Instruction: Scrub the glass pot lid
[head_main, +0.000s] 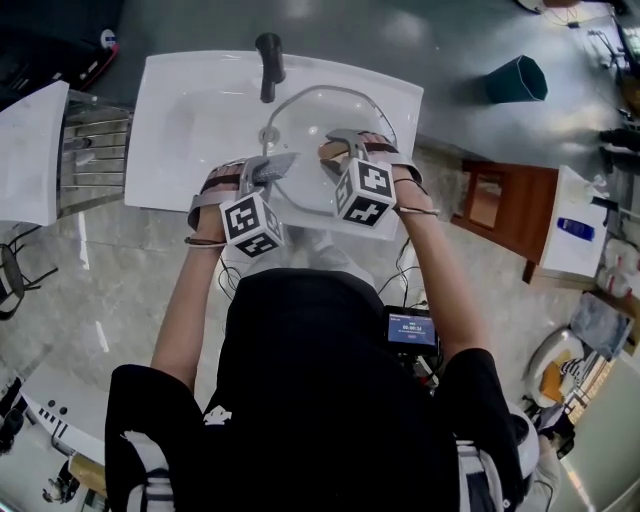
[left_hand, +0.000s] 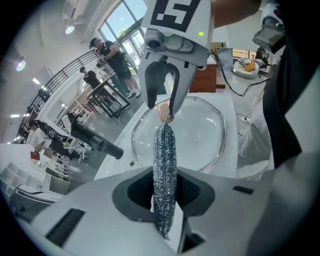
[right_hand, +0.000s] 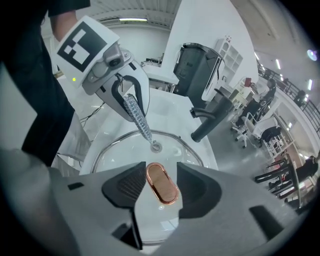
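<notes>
Going left to right from the head view: a metal rack (head_main: 95, 150) sits at 9 o'clock of the white sink (head_main: 190, 130), which has a black faucet (head_main: 268, 65) at its 12 o'clock. The left tongs (head_main: 283, 165) are clamped tight on a sparkly silver-blue scrubber (left_hand: 164, 170). It's pinched flat between the pads and pokes straight out ahead toward the middle of the lid. The glass pot lid (head_main: 325, 110) is up over the basin between the two tools, tilted, with its metal rim arcing round toward the faucet. The scrubber's far end lands right by the copper knob (right_hand: 161, 182). Honestly can't tell if it's pressing on the glass or just hovering there. The right tongs (right_hand: 161, 189) come in from 3 o'clock and are closed on that oval knob, a pad on each side of it, so the lid hangs off them. Through the glass you can see the sink's drain (right_hand: 156, 146). Further right, a teal bin (head_main: 517, 79) stands on the floor at 2 o'clock, and a wooden stool (head_main: 505, 210) at 3 o'clock.
</notes>
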